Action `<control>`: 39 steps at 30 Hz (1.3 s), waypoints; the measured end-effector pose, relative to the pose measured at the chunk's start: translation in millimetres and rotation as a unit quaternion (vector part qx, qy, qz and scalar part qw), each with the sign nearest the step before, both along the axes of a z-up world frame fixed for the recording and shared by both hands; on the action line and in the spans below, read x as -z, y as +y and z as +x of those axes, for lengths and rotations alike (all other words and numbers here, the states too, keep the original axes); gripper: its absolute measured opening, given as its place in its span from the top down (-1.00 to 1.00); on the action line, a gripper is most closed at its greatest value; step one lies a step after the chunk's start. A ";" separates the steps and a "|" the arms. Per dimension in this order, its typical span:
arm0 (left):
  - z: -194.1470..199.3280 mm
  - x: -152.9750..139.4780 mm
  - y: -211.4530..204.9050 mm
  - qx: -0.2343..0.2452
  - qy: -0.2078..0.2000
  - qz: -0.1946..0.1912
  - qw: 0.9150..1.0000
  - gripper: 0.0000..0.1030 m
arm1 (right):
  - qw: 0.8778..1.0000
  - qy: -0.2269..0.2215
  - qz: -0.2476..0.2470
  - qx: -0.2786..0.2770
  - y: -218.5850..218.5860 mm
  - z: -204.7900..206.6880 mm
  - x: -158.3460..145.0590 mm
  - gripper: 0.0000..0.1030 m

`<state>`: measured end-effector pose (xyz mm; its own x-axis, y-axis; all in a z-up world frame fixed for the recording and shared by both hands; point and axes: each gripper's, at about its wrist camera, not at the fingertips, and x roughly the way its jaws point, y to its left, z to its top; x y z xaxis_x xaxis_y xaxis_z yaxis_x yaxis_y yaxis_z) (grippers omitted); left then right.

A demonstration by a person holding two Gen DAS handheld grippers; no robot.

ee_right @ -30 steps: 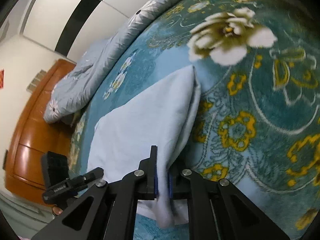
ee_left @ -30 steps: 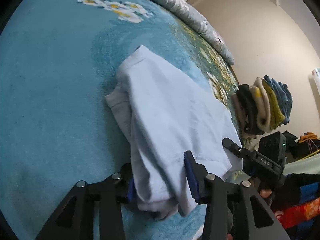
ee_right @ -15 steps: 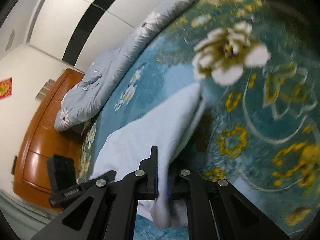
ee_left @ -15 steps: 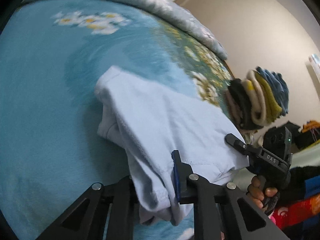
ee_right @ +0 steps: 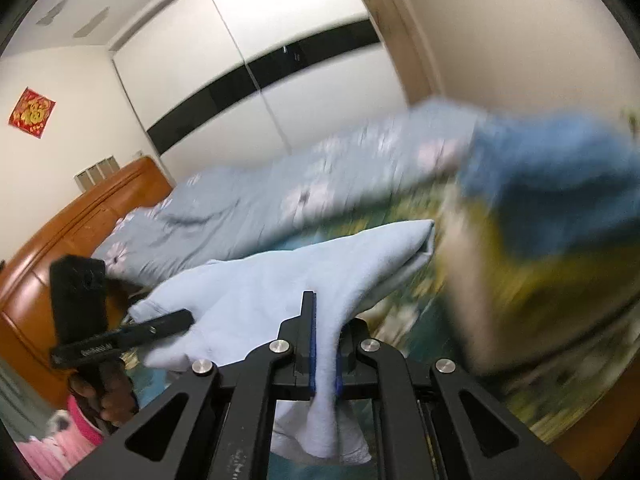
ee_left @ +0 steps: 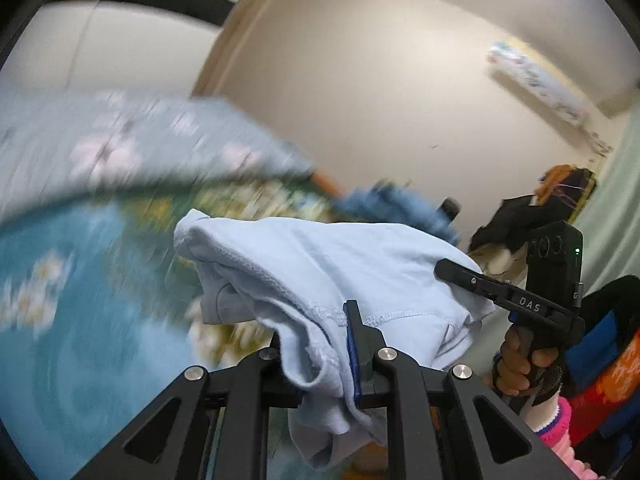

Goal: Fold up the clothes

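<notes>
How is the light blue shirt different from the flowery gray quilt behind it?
The light blue shirt is plain; the gray quilt has white flowers. The shirt is pinched in the right gripper and the left gripper, held up; the quilt lies on the bed. The shirt looks sharp, the quilt blurred. Both are soft cloth.

A pale blue garment (ee_left: 344, 264) is showing against a teal blanket (ee_left: 80, 320) flowering white and yellow; the grey-blue quilt (ee_right: 256, 208) is carrying pale blossoms.
</notes>
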<state>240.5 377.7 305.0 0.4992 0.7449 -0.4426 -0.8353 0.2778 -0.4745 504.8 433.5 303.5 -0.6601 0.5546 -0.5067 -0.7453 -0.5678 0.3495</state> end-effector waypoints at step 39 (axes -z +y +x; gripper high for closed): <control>174.4 18.9 190.0 0.047 0.040 0.009 0.998 -0.24 | 0.974 0.013 -0.029 0.224 164.1 230.8 2.0 0.02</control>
<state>414.9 567.6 286.2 0.5303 0.7054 -0.4703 -0.8404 0.3643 -0.4013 735.7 597.7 301.5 -0.3705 0.7607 -0.5329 -0.9046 -0.1654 0.3928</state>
